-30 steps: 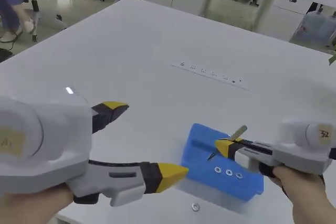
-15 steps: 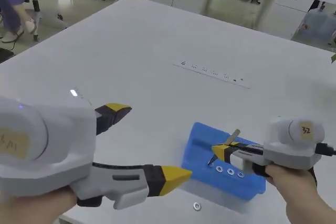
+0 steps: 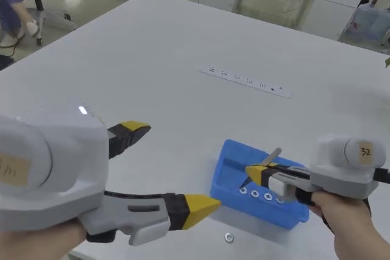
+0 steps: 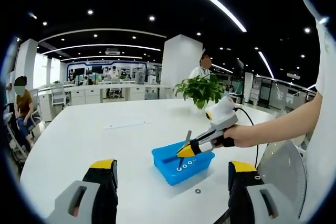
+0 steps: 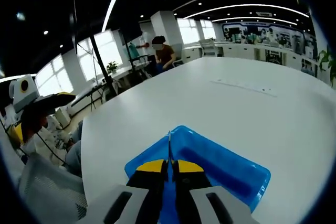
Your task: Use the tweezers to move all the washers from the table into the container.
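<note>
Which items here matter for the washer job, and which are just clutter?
Job: tweezers in right claw; blue container; washers inside it; loose washer on table; left claw, open.
Lying about: power strip; potted plant.

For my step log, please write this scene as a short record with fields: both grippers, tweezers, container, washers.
left gripper: open, holds nothing
right gripper: shut on tweezers, over container
tweezers: tip points down into container
container: blue, on table
washers in container: at least three
washer on table: one, just outside container's near side
</note>
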Demonstrator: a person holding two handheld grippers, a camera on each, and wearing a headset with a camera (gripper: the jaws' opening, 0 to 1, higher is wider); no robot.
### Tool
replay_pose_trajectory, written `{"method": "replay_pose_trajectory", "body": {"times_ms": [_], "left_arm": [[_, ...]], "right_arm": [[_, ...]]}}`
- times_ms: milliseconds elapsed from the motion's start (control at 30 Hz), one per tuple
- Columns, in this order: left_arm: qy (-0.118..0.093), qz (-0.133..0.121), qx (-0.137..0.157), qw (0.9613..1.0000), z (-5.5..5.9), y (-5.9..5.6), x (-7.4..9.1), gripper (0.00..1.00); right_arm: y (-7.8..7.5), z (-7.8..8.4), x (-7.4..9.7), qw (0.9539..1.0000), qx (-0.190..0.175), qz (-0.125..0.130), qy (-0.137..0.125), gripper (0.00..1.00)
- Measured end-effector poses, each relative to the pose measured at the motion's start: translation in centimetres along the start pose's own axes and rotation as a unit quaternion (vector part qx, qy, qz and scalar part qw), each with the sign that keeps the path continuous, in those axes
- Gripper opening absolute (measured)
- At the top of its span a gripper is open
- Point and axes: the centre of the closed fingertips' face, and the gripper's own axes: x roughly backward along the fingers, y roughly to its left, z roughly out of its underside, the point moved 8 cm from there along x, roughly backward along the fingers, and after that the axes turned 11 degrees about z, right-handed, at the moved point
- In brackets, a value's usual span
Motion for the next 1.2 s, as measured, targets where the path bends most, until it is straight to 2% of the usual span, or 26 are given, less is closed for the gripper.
{"method": "replay_pose_trajectory", "body": {"times_ms": [267,467,667,800,933,1200], "left_arm": [[0.007,0.004,0.004,1.0,0.4,0.1,-0.2,0.89],[0.011,0.009,0.006,0.9999,0.6,0.0,-0.4,0.89],[0.016,0.016,0.004,0.9997,0.6,0.0,-0.7,0.89],[0.021,0.022,0.002,0.9995,0.7,-0.2,-0.8,0.89],[0.024,0.025,0.002,0.9994,0.8,-0.3,-0.8,0.89],[0.03,0.029,0.001,0.9991,1.0,-0.3,-0.8,0.88]], "right_arm": [[1.8,-1.4,2.5,0.9965,-0.042,-0.024,-0.068,0.03],[3.2,-1.3,3.7,0.9948,-0.046,-0.046,-0.079,0.03],[4.4,-0.1,4.3,0.9934,-0.044,-0.08,-0.069,0.03],[4.9,1.4,4.2,0.9942,-0.029,-0.095,-0.041,0.03],[4.7,3.4,3.7,0.9956,-0.008,-0.093,-0.001,0.03],[4.9,4.8,2.9,0.9952,0.024,-0.089,0.032,0.03]]}}
